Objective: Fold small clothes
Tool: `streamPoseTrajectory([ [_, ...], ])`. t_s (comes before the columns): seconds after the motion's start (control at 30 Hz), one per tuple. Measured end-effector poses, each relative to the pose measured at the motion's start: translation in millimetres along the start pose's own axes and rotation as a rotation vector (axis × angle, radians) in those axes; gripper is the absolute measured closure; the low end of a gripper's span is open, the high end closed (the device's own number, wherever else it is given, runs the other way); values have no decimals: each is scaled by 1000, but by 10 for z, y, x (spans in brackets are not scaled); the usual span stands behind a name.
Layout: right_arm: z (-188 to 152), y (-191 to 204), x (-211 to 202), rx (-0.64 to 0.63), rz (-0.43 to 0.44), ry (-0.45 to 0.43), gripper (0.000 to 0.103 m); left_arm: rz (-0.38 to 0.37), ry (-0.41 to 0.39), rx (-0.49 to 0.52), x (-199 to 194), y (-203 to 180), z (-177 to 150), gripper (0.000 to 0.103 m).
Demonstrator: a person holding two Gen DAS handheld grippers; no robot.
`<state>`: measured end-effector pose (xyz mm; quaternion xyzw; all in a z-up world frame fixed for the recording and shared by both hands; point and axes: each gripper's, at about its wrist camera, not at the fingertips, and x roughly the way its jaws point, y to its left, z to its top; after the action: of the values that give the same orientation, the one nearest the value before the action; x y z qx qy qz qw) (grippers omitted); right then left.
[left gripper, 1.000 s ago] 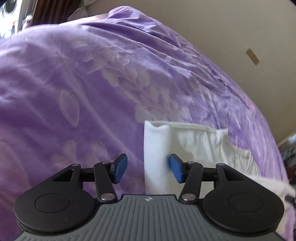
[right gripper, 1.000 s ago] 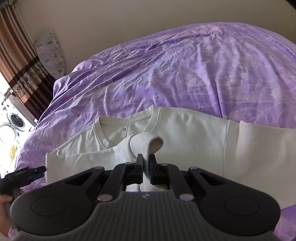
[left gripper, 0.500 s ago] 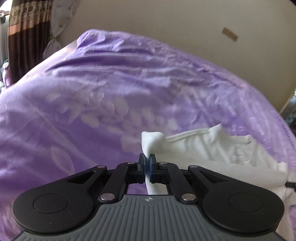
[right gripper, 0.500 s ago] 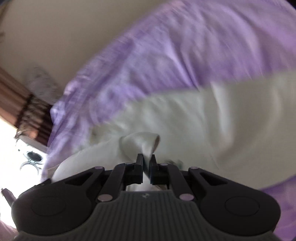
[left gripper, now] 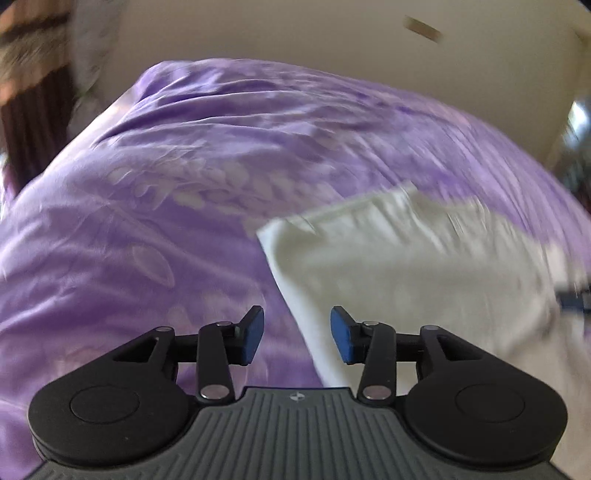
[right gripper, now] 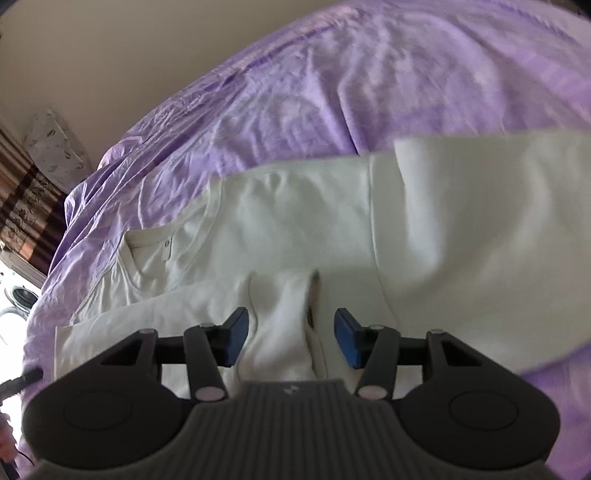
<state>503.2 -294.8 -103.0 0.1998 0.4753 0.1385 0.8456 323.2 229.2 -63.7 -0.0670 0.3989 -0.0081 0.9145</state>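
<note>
A white long-sleeved shirt (right gripper: 303, 221) lies on a purple floral bedspread (right gripper: 369, 81). In the right wrist view its round collar (right gripper: 147, 243) is at the left and a folded panel (right gripper: 480, 221) lies at the right. My right gripper (right gripper: 291, 338) is open, with a raised ridge of white cloth (right gripper: 284, 317) standing loose between the blue pads. In the left wrist view the shirt (left gripper: 406, 266) lies to the right on the bedspread (left gripper: 166, 184). My left gripper (left gripper: 297, 334) is open over the shirt's left edge, holding nothing.
A beige wall (left gripper: 295, 33) runs behind the bed. Brown patterned curtains (right gripper: 26, 206) and a white printed cushion (right gripper: 55, 147) are at the far left. The bedspread extends well beyond the shirt. The tip of the other gripper (left gripper: 576, 299) shows at the right edge.
Both grippers were shut on pinches of white cloth half a second ago. Both have now opened and let go. The cloth has dropped onto the shirt.
</note>
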Motion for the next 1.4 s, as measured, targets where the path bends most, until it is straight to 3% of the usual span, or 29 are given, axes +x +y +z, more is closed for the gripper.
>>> streamPoseTrajectory([
  [0.2,-237,-176,49,108,39,43,54,-27,70,254,-139,-306,-319,41],
  [0.3,-281,-198,35,144,65,43,56,8,84,377,-75,-460,-440,40],
  [0.4,-301,-201,46,174,82,45,72,71,102,444,86,-553,-521,44],
  [0.43,-310,-191,48,175,75,43,81,71,110,446,117,-553,-534,49],
  [0.47,-310,-180,50,175,73,42,90,64,113,444,144,-556,-537,65],
  [0.5,-312,-170,45,177,68,39,95,42,119,429,151,-555,-535,90],
  [0.53,-316,-162,28,180,69,34,97,2,124,395,127,-549,-525,95],
  [0.63,-305,-74,-188,147,93,-48,99,24,62,408,-45,-583,-554,97],
  [0.7,-298,-33,-364,133,126,-106,99,28,90,380,-59,-507,-594,97],
  [0.77,-334,-22,-412,98,62,-116,99,31,126,357,1,-446,-639,97],
  [0.87,-431,-156,-222,116,-21,-40,99,39,144,294,51,-430,-629,97],
  [1.03,-515,-302,-69,155,-29,-15,99,24,189,240,13,-373,-550,96],
  [1.17,-465,-251,-109,120,-56,3,85,40,224,274,-150,-374,-471,93],
  [1.23,-435,-223,-166,96,-85,-4,73,46,194,262,-272,-337,-436,93],
  [1.4,-418,-168,-389,-9,-151,-70,72,-42,87,93,-351,-328,-191,93],
])
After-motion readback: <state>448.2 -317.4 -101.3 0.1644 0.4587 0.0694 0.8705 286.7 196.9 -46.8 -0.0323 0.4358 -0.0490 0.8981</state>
